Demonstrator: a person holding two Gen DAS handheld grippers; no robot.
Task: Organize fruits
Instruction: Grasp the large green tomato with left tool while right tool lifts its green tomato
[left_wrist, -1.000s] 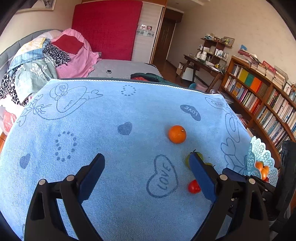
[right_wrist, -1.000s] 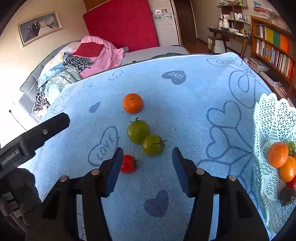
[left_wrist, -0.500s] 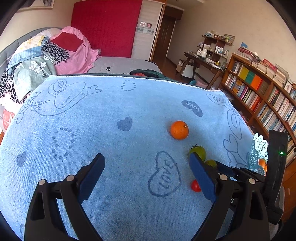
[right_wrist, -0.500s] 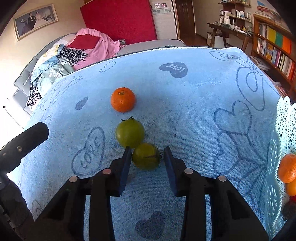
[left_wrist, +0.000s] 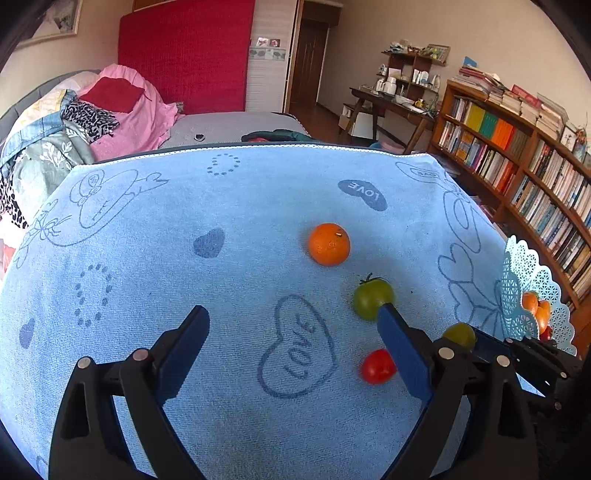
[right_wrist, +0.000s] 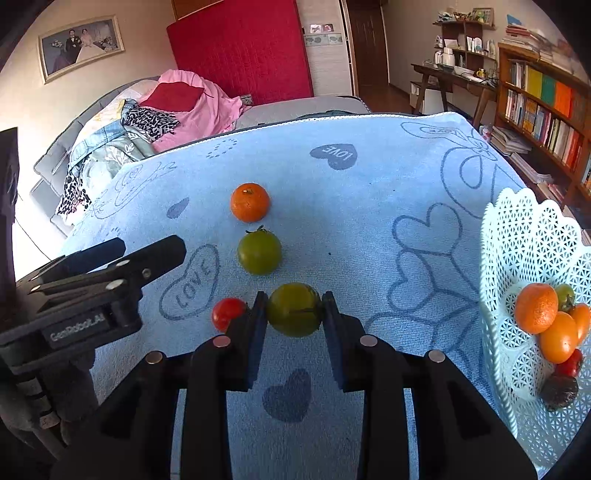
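Note:
In the right wrist view my right gripper (right_wrist: 294, 312) is shut on a green tomato (right_wrist: 294, 309), both pads pressing its sides, just above the blue towel. A second green tomato (right_wrist: 259, 252) and an orange (right_wrist: 250, 202) lie farther back, and a small red tomato (right_wrist: 228, 313) sits left of the held one. My left gripper (left_wrist: 291, 332) stands open over the towel with nothing between its fingers. Its right finger hides part of the green tomato (left_wrist: 372, 298); the red tomato (left_wrist: 377, 366) and the orange (left_wrist: 328, 243) lie nearby. The left gripper (right_wrist: 151, 258) also shows at the left of the right wrist view.
A white lattice basket (right_wrist: 524, 229) stands at the right edge with oranges, a green tomato, a red one and a dark fruit inside. A blue towel (left_wrist: 184, 229) with hearts covers the table. A bed with clothes lies behind, a bookshelf (left_wrist: 517, 147) to the right.
The right gripper moved forward onto the nearer green tomato and closed on it, then lifted it slightly. The left gripper shifted a little and stays open.

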